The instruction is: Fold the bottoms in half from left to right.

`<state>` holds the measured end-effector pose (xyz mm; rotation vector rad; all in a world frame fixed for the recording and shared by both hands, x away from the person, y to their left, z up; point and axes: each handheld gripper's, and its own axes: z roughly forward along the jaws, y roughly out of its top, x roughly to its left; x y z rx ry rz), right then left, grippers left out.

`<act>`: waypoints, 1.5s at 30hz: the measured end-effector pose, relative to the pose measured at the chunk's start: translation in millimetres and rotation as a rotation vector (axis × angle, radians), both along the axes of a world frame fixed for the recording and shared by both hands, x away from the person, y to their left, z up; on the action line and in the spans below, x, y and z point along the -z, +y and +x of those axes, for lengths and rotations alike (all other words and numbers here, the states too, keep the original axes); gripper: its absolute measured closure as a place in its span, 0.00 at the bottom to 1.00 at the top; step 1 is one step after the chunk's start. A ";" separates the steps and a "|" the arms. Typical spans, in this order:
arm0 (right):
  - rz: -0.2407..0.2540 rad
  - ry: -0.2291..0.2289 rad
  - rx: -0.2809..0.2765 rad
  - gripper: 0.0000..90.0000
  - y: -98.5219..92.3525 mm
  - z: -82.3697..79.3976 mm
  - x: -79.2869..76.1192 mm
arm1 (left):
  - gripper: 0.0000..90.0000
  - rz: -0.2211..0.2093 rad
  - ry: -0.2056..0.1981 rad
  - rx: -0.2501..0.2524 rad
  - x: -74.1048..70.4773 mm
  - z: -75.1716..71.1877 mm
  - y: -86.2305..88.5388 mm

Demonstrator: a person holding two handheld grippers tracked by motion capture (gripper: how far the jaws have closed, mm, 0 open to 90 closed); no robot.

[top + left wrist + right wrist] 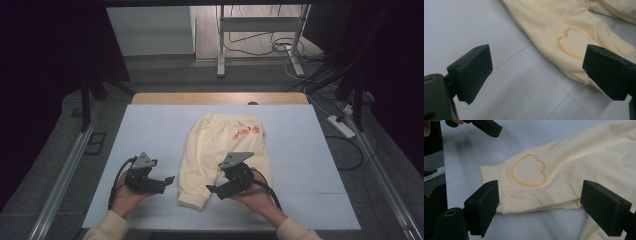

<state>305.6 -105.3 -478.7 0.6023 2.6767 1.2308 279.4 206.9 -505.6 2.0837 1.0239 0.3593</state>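
The pale yellow trousers (pixel 223 152) lay flat and unfolded on the white table (pixel 150 130), waistband far, so by my reading the handling had barely begun. The left gripper (pixel 169 181) hovered just left of the near leg and the right gripper (pixel 212 189) above the crotch, both jaws spread wide and empty. The cloth looked soft and slightly wrinkled, with a stitched heart outline (pixel 529 171) and ribbed cuff (pixel 489 173).

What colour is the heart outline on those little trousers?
Orange-yellow heart outline on pale yellow trousers; clearest in the right gripper view.
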 end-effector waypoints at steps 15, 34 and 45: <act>-0.014 0.035 -0.077 0.18 37.0 -5.2 10.9 | 0.10 0.011 -0.004 -0.002 0.8 1.5 -2.1; -0.104 0.031 -0.194 0.18 80.4 -22.1 33.0 | 0.10 0.005 -0.008 -0.015 0.2 2.8 0.6; -0.156 0.005 -0.192 0.24 91.2 -23.1 46.5 | 0.10 0.007 -0.010 -0.014 -0.4 2.5 2.0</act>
